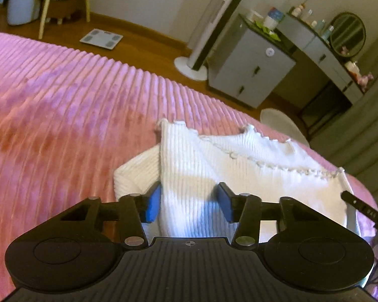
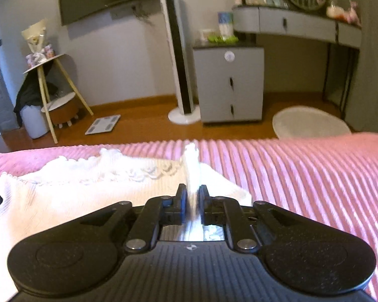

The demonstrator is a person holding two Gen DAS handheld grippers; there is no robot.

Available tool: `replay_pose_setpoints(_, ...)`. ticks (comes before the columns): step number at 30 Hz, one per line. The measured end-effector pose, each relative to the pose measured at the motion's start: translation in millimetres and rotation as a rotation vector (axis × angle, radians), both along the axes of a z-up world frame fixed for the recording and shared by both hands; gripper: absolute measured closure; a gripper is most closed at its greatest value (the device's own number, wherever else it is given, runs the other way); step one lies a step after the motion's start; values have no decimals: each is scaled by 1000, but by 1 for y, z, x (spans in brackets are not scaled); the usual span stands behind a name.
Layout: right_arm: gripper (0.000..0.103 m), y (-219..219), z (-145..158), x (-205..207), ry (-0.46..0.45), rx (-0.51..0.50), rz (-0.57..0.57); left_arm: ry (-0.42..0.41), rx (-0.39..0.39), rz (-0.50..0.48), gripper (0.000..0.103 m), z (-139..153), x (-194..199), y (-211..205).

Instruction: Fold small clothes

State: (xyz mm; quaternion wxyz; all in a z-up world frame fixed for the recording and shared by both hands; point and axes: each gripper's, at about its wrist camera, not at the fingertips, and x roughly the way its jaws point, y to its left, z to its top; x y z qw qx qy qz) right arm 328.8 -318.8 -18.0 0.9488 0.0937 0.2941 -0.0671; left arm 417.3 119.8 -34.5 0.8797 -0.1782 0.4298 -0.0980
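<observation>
A small white ribbed knit top with a scalloped trim lies on the pink ribbed bedspread. My left gripper is open, its blue pads on either side of a raised fold at the top's left edge. In the right wrist view the same top spreads to the left. My right gripper is shut on a pinched ridge of the white top, which stands up between the pads. The right gripper's black tip shows at the top's right edge in the left wrist view.
The bedspread extends right and left of the top. Beyond the bed edge are a wooden floor, a bathroom scale, a tower fan, a grey cabinet, a dressing table, a white stool and a side table.
</observation>
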Motion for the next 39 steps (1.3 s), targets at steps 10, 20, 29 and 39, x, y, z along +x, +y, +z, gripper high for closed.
replay_pose_setpoints(10,98,18,28,-9,-150,-125,-9,-255,108,-54,89,56,-20,-17)
replay_pose_setpoints(20,95,24,38,31,-178,-187,-62,-272,351,52,85,57,4,-42)
replay_pose_setpoints(29,90,35,12,-61,-157,-134,-70,-230,188,89,47,49,-77,-29)
replay_pose_setpoints(39,90,72,-16,-158,-13,-145,-85,-120,283,-15,42,55,-150,-50)
